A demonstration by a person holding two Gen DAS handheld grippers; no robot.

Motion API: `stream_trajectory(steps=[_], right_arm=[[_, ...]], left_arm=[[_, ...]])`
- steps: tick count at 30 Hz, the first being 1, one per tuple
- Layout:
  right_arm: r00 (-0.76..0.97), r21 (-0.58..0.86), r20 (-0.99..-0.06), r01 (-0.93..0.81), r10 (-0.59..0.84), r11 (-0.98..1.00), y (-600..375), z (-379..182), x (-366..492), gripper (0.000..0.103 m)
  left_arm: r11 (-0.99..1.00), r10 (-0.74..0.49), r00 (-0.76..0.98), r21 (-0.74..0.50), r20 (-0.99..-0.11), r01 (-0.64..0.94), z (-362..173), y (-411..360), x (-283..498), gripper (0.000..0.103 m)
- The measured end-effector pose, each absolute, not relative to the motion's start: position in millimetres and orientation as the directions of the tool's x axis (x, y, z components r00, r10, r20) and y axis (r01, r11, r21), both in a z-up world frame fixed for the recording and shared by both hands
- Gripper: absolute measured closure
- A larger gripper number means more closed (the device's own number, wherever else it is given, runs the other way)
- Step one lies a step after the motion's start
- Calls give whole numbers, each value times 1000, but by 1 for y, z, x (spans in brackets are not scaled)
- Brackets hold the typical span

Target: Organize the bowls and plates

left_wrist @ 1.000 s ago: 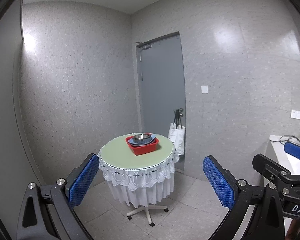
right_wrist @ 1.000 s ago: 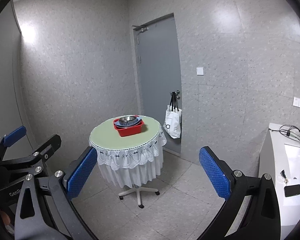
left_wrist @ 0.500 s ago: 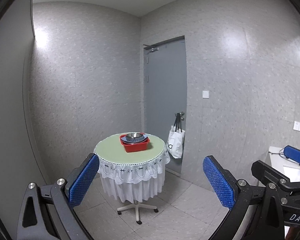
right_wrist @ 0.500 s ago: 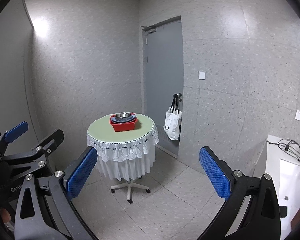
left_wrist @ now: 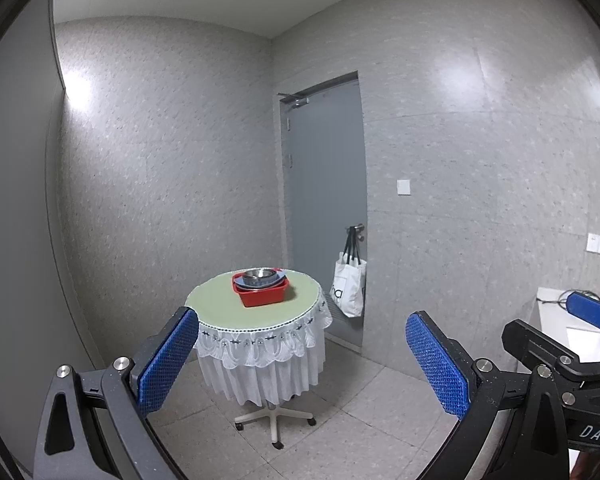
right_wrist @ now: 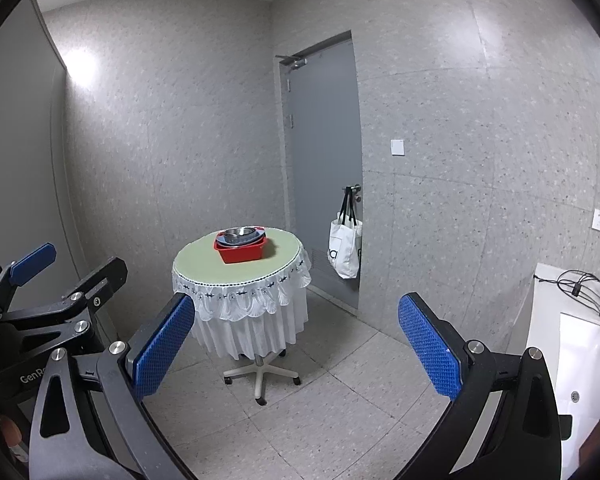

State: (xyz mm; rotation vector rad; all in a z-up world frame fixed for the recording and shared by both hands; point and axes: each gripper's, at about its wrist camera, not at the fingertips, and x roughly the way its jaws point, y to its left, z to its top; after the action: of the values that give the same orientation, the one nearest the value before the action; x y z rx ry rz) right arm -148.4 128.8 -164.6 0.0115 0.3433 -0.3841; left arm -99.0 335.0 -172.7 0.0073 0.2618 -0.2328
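A red basin (left_wrist: 262, 295) (right_wrist: 241, 252) stands on a round table (left_wrist: 220, 308) (right_wrist: 204, 264) with a green top and white lace skirt, far ahead across the room. In the basin lie stacked blue plates with a metal bowl (left_wrist: 260, 273) (right_wrist: 237, 233) on top. My left gripper (left_wrist: 302, 360) is open and empty, well short of the table. My right gripper (right_wrist: 296, 348) is open and empty too. The left gripper also shows at the left edge of the right wrist view (right_wrist: 32, 280).
A grey door (left_wrist: 324, 200) with a white tote bag (left_wrist: 349, 289) on its handle is behind the table. A white counter (right_wrist: 572, 344) with a black cable and a sink stands at the right. The table rests on a wheeled base (right_wrist: 260, 376) on tiled floor.
Both grippers have backed away from the table and turned; the table now looks smaller and farther. The jaws stay open.
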Motion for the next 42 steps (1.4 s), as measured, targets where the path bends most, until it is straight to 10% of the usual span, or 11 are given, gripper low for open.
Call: stream_trajectory(steps=[42], right_arm=[[875, -50, -319, 367, -363, 929, 104, -160, -141, 0]], left_arm=[[975, -221, 945, -36, -242, 219, -191, 311, -63, 1]])
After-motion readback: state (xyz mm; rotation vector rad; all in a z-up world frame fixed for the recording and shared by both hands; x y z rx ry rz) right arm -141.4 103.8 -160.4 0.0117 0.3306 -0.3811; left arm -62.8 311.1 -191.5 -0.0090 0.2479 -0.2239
